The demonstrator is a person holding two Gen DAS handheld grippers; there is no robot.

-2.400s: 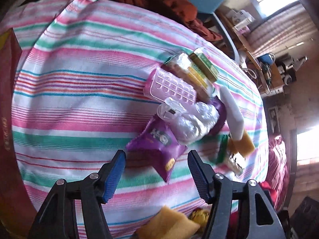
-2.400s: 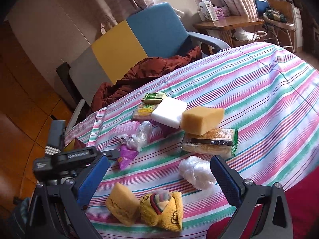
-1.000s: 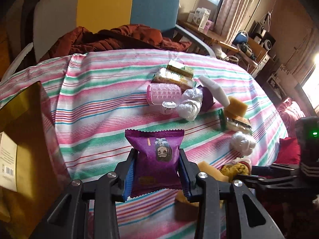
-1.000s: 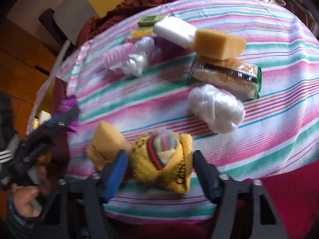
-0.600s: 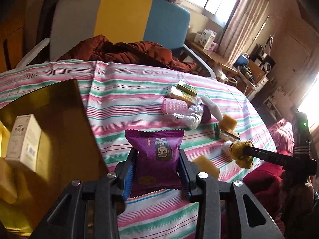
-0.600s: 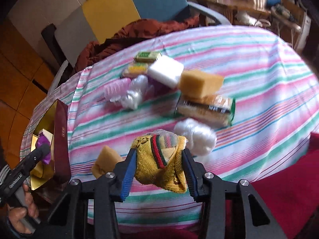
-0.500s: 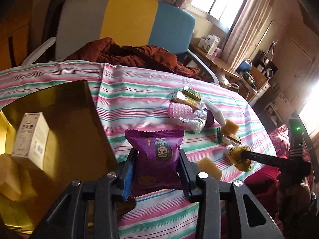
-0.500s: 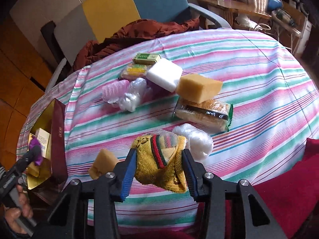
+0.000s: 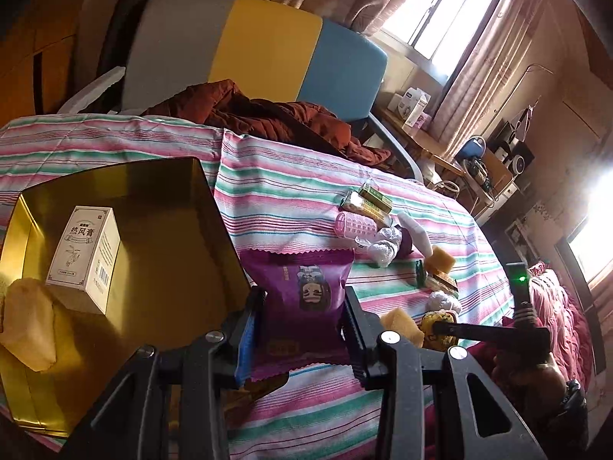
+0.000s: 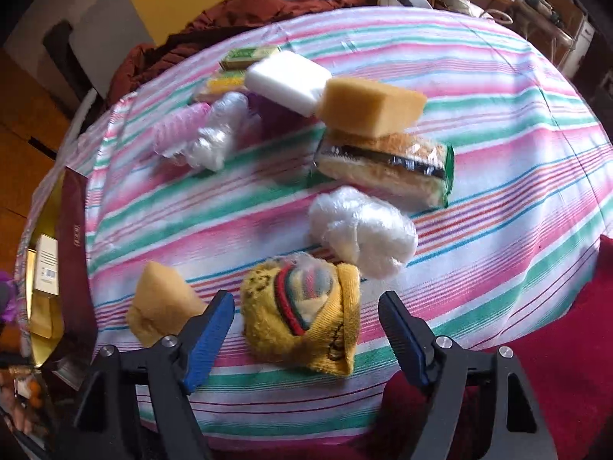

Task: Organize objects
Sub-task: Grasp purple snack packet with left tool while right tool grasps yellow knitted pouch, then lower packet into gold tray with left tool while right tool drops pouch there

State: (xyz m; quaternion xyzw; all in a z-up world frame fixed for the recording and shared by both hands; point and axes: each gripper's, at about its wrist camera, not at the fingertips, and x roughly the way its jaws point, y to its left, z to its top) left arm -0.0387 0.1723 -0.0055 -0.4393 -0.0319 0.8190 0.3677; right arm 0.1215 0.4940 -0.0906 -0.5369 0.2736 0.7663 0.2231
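Note:
My left gripper (image 9: 300, 320) is shut on a purple snack packet (image 9: 302, 299) and holds it in the air beside the gold box (image 9: 153, 237), just right of its open side. The box holds a white carton (image 9: 86, 258) and a yellow sponge (image 9: 27, 322). My right gripper (image 10: 306, 327) is open, its jaws apart on either side of a yellow sock bundle (image 10: 302, 314) that lies on the striped tablecloth (image 10: 498, 122). The sock bundle also shows in the left wrist view (image 9: 436, 326).
On the cloth lie a yellow sponge piece (image 10: 161, 306), a white plastic wad (image 10: 364, 230), a wrapped cake (image 10: 387, 168) with a sponge block (image 10: 367, 105) on it, a white foam block (image 10: 287, 80), a pink roller (image 10: 180, 134) and green boxes (image 10: 249, 55). A chair (image 9: 260, 53) stands behind.
My right gripper has opened and let the sock bundle down on the cloth near the table's front edge. My left gripper still holds the purple packet, now closer to the gold box.

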